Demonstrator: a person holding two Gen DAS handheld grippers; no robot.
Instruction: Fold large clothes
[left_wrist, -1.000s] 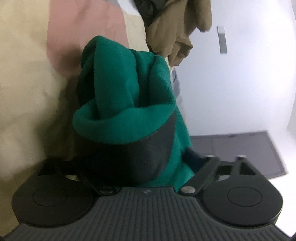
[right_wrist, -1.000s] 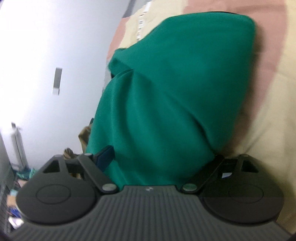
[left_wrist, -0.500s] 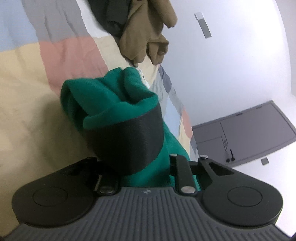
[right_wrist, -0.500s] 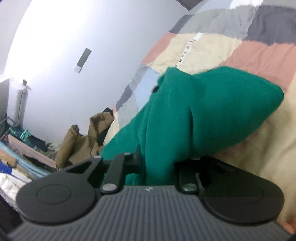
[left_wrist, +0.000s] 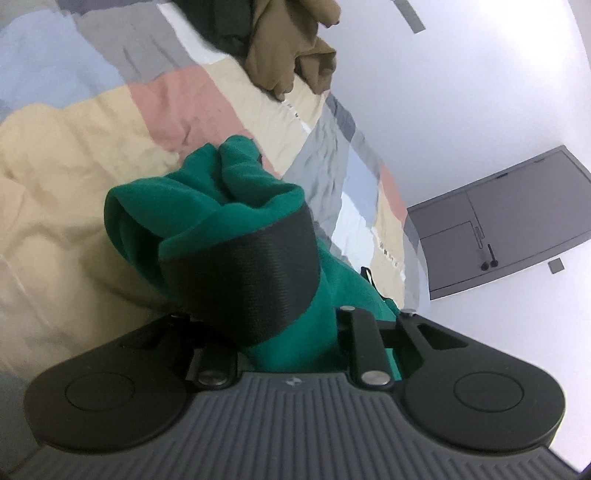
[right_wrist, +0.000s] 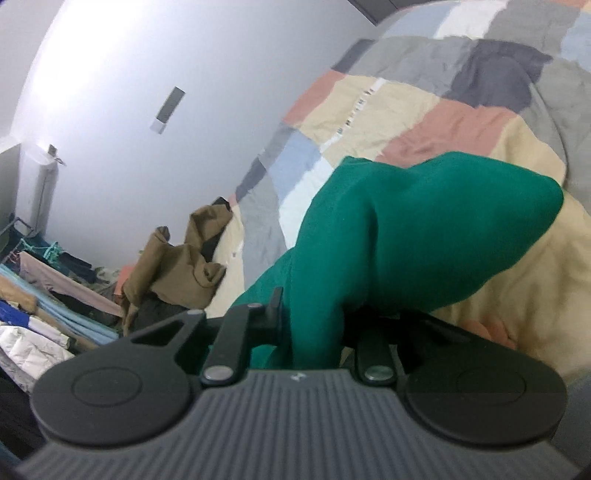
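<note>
Both grippers are clamped on a bunched green garment (left_wrist: 221, 206), lifted above the patchwork quilt (left_wrist: 74, 155). The left gripper (left_wrist: 284, 295) pinches cloth at centre; the right gripper (right_wrist: 317, 314) likewise, its jaws just closed further. Judged step: raising it to spread. Next: shake flat. Brown clothes (left_wrist: 291, 55) at 12 o'clock. No legible writing.

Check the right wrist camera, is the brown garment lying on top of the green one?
No, the brown garment sits in a heap of its own by the wall, apart from the green garment bunched at the right gripper.
</note>
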